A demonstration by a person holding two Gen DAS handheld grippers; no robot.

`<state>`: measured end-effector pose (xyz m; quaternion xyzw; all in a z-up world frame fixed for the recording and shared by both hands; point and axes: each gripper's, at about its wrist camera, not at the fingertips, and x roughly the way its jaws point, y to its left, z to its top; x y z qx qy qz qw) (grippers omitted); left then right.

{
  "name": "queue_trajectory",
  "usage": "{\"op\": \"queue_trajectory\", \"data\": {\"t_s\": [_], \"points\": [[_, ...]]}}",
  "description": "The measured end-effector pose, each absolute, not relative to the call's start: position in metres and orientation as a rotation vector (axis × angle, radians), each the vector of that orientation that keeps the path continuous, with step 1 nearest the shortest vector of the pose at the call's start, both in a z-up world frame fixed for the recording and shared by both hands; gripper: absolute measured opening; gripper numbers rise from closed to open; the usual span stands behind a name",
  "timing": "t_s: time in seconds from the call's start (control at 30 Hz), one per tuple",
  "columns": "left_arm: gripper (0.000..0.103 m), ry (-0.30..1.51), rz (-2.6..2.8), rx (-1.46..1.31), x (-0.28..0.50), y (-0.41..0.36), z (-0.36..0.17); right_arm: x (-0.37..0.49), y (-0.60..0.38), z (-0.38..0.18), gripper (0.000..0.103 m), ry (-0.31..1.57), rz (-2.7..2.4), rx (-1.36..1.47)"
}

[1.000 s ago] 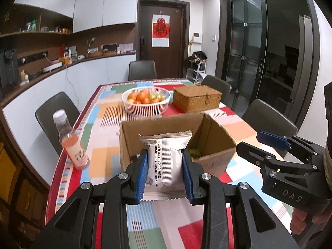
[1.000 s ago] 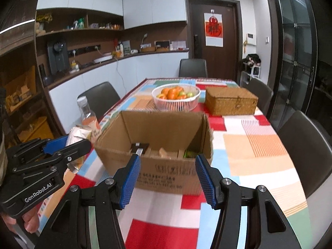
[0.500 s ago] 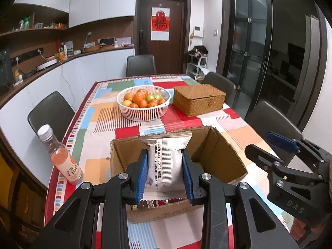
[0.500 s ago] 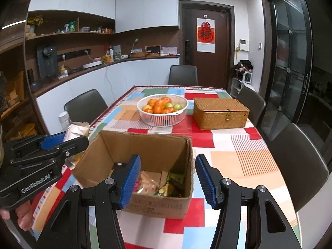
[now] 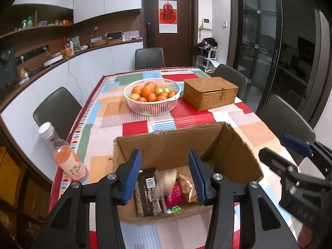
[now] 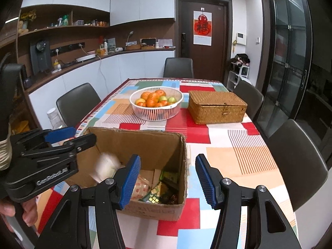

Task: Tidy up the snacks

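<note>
An open cardboard box [image 5: 238, 157] stands on the patterned tablecloth with several snack packets inside, among them a dark brown bar [image 5: 146, 195] and a pink packet [image 5: 176, 193]. My left gripper [image 5: 164, 155] hovers over the box's near side, its jaws opening. A white snack packet [image 5: 166, 178] is a blur below the pads, free of them and falling into the box. The right wrist view shows the same packet [image 6: 105, 166] blurred inside the box [image 6: 134, 143], beneath the left gripper [image 6: 62, 143]. My right gripper [image 6: 168, 159] is open over the box's right half, with nothing between its fingers.
A bottle of pink drink [image 5: 66, 159] stands at the table's left edge. Beyond the box are a white basket of fruit [image 5: 152, 95] and a shut wicker box [image 5: 209, 95]. Dark chairs ring the table. A hand [image 6: 27, 213] holds the left gripper's grip.
My left gripper carried the white packet forward over the box, then its jaws spread and the packet dropped out. The right gripper also came forward over the box, staying open.
</note>
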<state>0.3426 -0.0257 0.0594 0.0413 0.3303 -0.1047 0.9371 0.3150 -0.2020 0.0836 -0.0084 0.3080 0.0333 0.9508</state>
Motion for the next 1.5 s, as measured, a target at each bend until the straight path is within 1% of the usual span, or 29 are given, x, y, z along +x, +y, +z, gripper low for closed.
{"op": "queue_trajectory", "data": {"t_s": [0.07,0.13,0.2,0.23,0.33,0.4,0.47,0.53,0.67,0.8,0.87,0.9,0.97,1.2,1.5], "points": [[0.053,0.663,-0.201,0.085,0.330,-0.021,0.061,0.309,-0.204,0.083,0.056,0.626,0.068,-0.005],[0.056,0.643,-0.183,0.089,0.316,-0.015,0.062,0.302,-0.205,0.083,0.065,0.618,0.069,0.005],[0.060,0.627,-0.161,0.091,0.305,-0.011,0.063,0.293,-0.204,0.083,0.066,0.607,0.067,0.003],[0.064,0.620,-0.154,0.090,0.297,-0.008,0.064,0.289,-0.203,0.082,0.066,0.605,0.071,0.001],[0.069,0.604,-0.147,0.082,0.273,-0.002,0.064,0.271,-0.199,0.082,0.067,0.600,0.092,0.001],[0.074,0.594,-0.143,0.081,0.260,0.002,0.064,0.260,-0.197,0.082,0.071,0.593,0.101,0.005],[0.079,0.576,-0.133,0.076,0.243,0.007,0.065,0.244,-0.194,0.082,0.073,0.578,0.107,0.007],[0.083,0.567,-0.122,0.082,0.230,0.010,0.065,0.230,-0.192,0.082,0.077,0.564,0.108,0.005],[0.088,0.543,-0.102,0.098,0.201,0.014,0.065,0.204,-0.190,0.080,0.079,0.547,0.092,0.004],[0.091,0.539,-0.095,0.108,0.177,0.017,0.069,0.182,-0.189,0.081,0.081,0.551,0.095,0.011],[0.096,0.531,-0.097,0.108,0.168,0.019,0.071,0.170,-0.188,0.084,0.081,0.540,0.098,0.012],[0.097,0.528,-0.099,0.105,0.162,0.019,0.072,0.164,-0.187,0.085,0.083,0.534,0.096,0.007],[0.103,0.519,-0.099,0.099,0.153,0.021,0.075,0.154,-0.187,0.086,0.084,0.520,0.092,-0.002],[0.103,0.500,-0.083,0.117,0.130,0.020,0.077,0.131,-0.184,0.091,0.085,0.511,0.103,-0.005],[0.103,0.491,-0.089,0.121,0.123,0.018,0.075,0.121,-0.189,0.089,0.085,0.517,0.094,0.002]]}}
